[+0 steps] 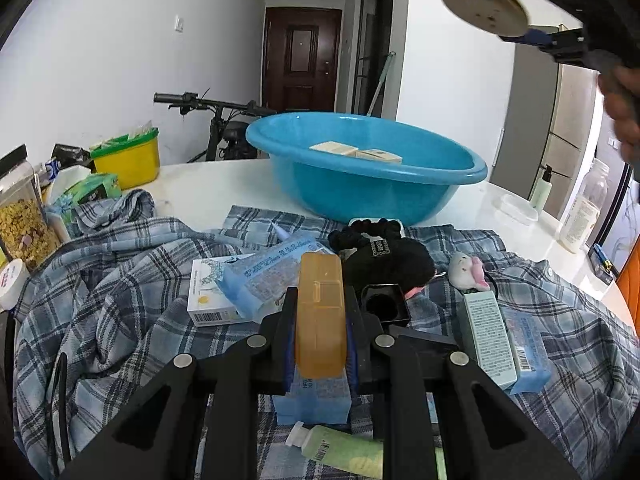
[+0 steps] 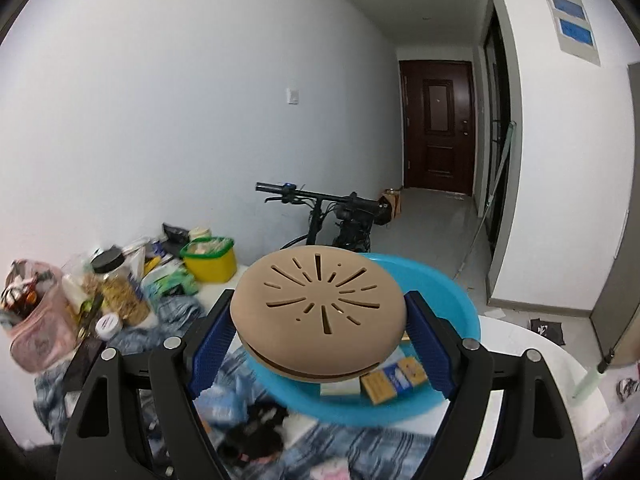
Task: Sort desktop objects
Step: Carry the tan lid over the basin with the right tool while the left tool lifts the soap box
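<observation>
Nearest, left wrist view: left gripper (image 1: pixel 320 320) clamped on an amber translucent case (image 1: pixel 320 312), lower centre of frame, jaws pressed to its long flat sides.
Amber case, handling: looks like rigid thin plastic, light, smooth; likely slippery, so the flat sides are the sensible hold. Contents cannot be told.
Nearest, right wrist view: right gripper (image 2: pixel 320 328) closed on a tan round vented disc case (image 2: pixel 320 316), blue pads on opposite edges, centre of frame.
Disc case, handling: two hard shells with a seam around the rim; probably light and stiff. Curved rim gives little pad contact, so it could tip or pop out; squeezing across the widest part seems safest.
Disc case, place: held in the air over the blue basin (image 2: pixel 460 304); upper right in the left wrist view.
Blue basin, contents: a few small boxes (image 2: pixel 394 380), flat on the bottom; otherwise mostly bare.
Yellow tub (image 1: pixel 128 160): green rim, stuffed with packets, left of frame.
Clear jar (image 1: pixel 24 224): cereal-like fill, far left.
Surface (image 1: pixel 208 188): white, partly under a plaid shirt (image 1: pixel 120 280) strewn with boxes, tubes, a black fabric item.
</observation>
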### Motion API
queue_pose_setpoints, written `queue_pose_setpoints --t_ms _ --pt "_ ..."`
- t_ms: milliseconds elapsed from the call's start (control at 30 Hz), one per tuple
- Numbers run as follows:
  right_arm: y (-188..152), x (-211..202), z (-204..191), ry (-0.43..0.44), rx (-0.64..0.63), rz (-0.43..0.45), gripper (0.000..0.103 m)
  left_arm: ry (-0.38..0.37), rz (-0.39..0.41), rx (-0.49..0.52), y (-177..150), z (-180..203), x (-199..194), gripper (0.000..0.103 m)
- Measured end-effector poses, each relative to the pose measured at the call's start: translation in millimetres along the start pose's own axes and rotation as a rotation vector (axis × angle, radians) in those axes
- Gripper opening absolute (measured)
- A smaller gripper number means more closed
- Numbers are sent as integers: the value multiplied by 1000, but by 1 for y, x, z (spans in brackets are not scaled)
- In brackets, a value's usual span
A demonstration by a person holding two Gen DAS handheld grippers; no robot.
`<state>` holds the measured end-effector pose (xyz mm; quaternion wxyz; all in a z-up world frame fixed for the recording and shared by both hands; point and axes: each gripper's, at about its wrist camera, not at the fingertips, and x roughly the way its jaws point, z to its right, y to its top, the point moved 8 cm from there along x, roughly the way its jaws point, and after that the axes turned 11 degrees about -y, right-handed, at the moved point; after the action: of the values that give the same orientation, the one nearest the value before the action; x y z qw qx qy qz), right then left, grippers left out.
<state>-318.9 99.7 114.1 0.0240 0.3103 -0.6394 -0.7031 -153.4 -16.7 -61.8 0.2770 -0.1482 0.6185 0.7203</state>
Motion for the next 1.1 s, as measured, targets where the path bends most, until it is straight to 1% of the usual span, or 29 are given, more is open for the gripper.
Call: queue_pose_setpoints --t_ms 100,267,367,533,667,800,900,1000,1100 --pt "-1 25 3 19 17 -22 81 -1 6 -6 0 -1 -1 21" --pt "-13 55 -1 96 34 -54 81 1 -11 -1 -1 0 2 21" --pt "-23 69 2 94 39 -93 81 2 -9 -5 -1 -2 1 21" --pt "-32 79 9 120 71 -130 81 7 -17 -10 -2 -4 4 21" --pt "-33 78 10 136 81 -134 81 5 -18 -9 -2 -4 4 21" --pt "-31 75 12 143 85 -129 81 23 -35 23 0 0 4 21" --pt "-29 71 14 153 94 -123 81 21 -7 48 17 5 -5 21" --pt "-27 68 14 166 100 -115 81 32 22 85 46 8 -13 21" --pt "-26 65 14 171 98 -109 81 50 67 123 84 8 -23 21"
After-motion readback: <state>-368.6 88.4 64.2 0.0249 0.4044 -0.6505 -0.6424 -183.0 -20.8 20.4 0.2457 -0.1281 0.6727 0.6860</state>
